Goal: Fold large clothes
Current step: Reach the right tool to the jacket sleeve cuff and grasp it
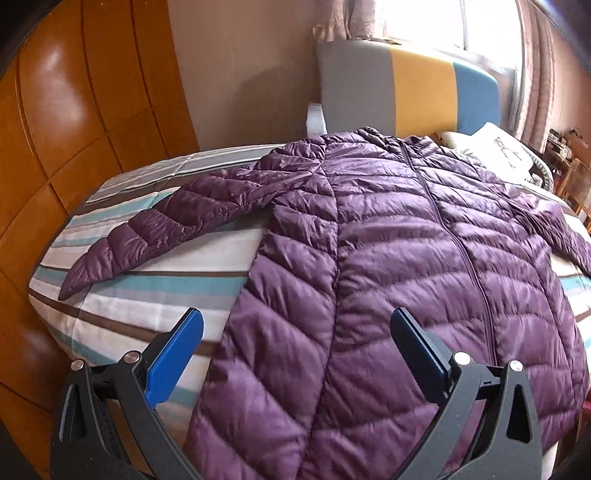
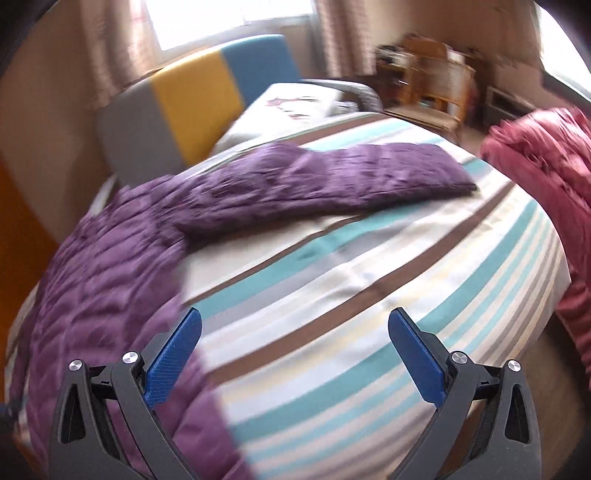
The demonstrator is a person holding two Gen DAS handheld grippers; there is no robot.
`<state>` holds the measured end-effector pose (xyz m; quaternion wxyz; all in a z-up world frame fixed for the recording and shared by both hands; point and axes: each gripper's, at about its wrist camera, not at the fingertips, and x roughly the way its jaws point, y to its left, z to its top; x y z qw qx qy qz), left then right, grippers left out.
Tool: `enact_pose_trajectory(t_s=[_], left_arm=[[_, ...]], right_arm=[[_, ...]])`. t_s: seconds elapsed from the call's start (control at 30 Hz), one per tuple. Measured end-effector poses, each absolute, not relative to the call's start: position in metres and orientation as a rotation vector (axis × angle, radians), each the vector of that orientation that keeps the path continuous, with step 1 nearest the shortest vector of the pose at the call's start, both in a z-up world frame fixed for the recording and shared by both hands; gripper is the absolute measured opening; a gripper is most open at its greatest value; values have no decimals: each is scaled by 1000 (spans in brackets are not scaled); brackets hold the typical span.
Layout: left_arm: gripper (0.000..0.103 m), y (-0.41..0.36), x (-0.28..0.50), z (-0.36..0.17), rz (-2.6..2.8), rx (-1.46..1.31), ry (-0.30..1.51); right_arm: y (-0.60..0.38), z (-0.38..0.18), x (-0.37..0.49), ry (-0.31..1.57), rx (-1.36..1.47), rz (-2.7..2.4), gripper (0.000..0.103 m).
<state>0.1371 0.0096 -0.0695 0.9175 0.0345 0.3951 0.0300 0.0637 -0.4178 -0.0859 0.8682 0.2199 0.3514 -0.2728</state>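
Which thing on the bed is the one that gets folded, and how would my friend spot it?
Look at the big bed with the striped cover. Spread flat across it, sleeves stretched out to both sides, lies the purple puffy jacket with a zip down its middle. It is quilted and shiny, unlike the white pillow by the headboard, and purple, not pinkish red like the bundle at the bed's edge.

a home bedroom is showing here: a bed (image 1: 140, 291) in striped sheets is filling both views, with a padded grey, yellow and blue headboard (image 1: 402, 88) standing at its far end. a pillow (image 1: 495, 147) is lying beside it, curtains (image 2: 110, 40) are hanging at a bright window (image 2: 229, 18), and a wooden wardrobe (image 1: 74, 110) is lining one wall.
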Motion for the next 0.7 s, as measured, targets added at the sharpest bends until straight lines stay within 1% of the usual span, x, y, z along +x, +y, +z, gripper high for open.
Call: enact_pose_trajectory(t_s=[0.07, 0.1, 0.13, 0.23, 0.37, 0.43, 0.7], left_arm=[[101, 12, 148, -72, 62, 50, 820], [101, 14, 155, -74, 57, 31, 821], [101, 15, 161, -76, 53, 17, 821], [101, 19, 179, -80, 79, 7, 831], [101, 17, 194, -83, 106, 41, 811], [101, 17, 201, -86, 118, 50, 808], [101, 22, 220, -105, 141, 74, 822]], right_arm=[[-438, -90, 68, 727, 475, -614, 92], [-451, -92, 70, 722, 494, -641, 85], [-464, -95, 72, 709, 522, -656, 81], [-499, -101, 75, 672, 620, -686, 71], [-534, -109, 78, 645, 713, -734, 66], [-546, -112, 81, 642, 738, -755, 60], [-584, -124, 94, 615, 833, -823, 60]])
